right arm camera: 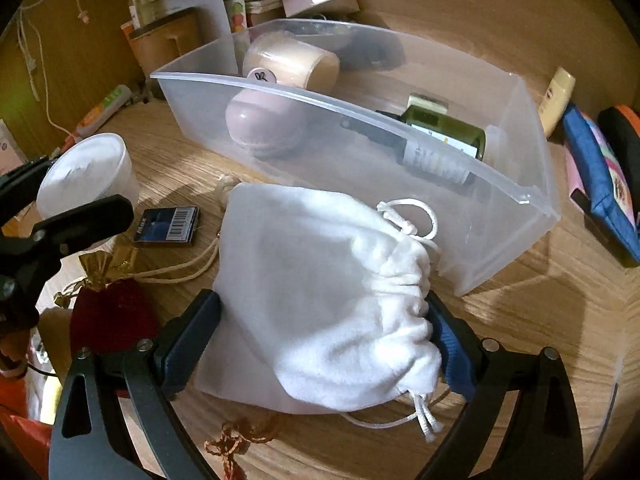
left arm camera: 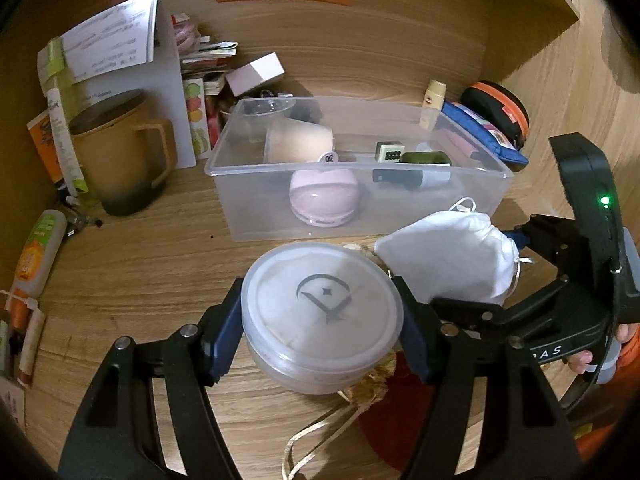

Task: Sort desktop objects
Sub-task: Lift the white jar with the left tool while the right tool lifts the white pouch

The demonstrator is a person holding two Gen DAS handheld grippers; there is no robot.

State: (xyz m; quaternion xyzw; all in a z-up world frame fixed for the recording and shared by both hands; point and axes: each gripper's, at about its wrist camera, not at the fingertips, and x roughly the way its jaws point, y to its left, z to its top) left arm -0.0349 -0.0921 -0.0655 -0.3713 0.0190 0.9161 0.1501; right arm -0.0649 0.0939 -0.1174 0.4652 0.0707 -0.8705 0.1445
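My left gripper [left arm camera: 322, 320] is shut on a round translucent jar [left arm camera: 322, 304] with a grey logo on its lid, both blue pads pressing its sides just above the wooden desk. My right gripper [right arm camera: 324, 332] is shut on a white drawstring pouch [right arm camera: 320, 292], its pads against the pouch's two sides. The clear plastic bin [left arm camera: 352, 166] stands right behind both. It holds a pink round device [left arm camera: 324, 196], a beige cup on its side [left arm camera: 300, 144], a green bottle [left arm camera: 424, 158] and a small tile [left arm camera: 390, 152]. In the right wrist view the jar [right arm camera: 86, 176] sits at the left, in the left gripper [right arm camera: 60, 192].
A red velvet pouch with gold trim [right arm camera: 112, 312] and a small barcoded box [right arm camera: 168, 225] lie on the desk between the grippers. A brown mug [left arm camera: 120, 156] and papers stand left of the bin. A blue pencil case [left arm camera: 484, 132] and a black-orange case [left arm camera: 496, 108] lie to its right.
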